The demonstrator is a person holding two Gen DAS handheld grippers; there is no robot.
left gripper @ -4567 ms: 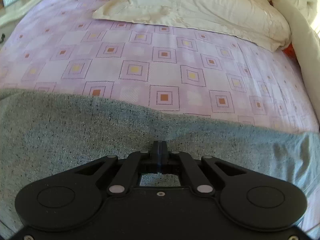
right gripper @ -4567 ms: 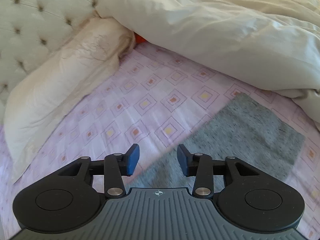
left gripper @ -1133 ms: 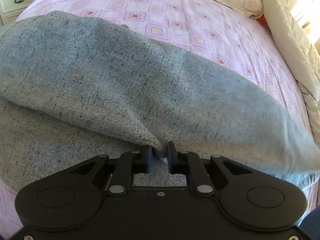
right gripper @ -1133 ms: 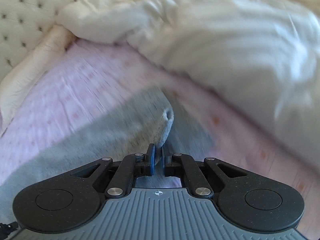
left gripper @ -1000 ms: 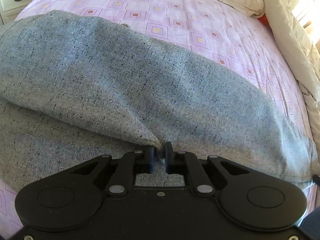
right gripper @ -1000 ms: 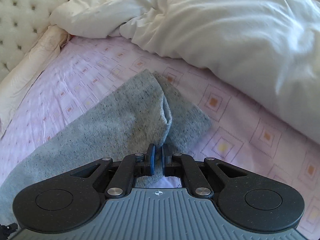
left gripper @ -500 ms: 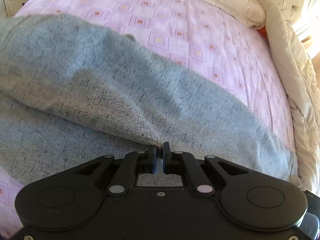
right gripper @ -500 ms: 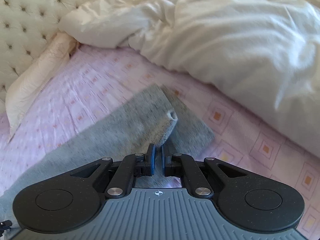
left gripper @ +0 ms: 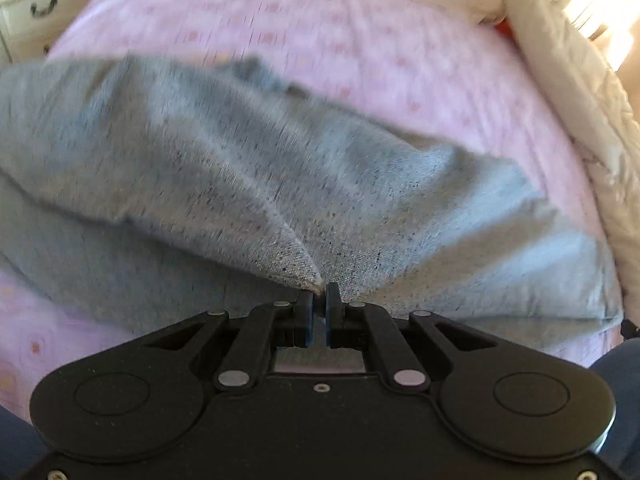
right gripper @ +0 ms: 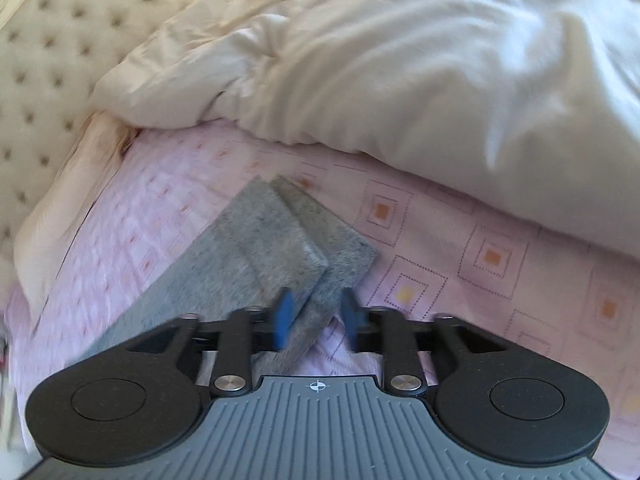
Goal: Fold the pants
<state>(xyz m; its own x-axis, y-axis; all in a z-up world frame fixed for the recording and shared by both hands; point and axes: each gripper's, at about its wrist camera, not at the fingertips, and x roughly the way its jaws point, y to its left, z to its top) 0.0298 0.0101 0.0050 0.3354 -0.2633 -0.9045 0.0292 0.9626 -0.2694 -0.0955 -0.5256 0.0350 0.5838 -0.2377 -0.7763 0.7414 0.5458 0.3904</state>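
Two claws on grey pants (left gripper: pixel 248 168), spread on pink bed sheet (left gripper: pixel 360 40) | left claw (left gripper: pixel 319 300) pinched tight on fold edge | right claw (right gripper: pixel 316 316) opening, leg ends loose between pads, released near duvet (right gripper: pixel 420 60) | advised: lined cuffs up square, lowered left edge flat before letting go.

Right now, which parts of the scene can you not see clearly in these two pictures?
- Left wrist view: the pants and pink sheet are motion-blurred, so folds and pattern are unclear.
- Left wrist view: the left gripper body hides the near cloth.
- Right wrist view: the pants are cut off behind the right gripper.
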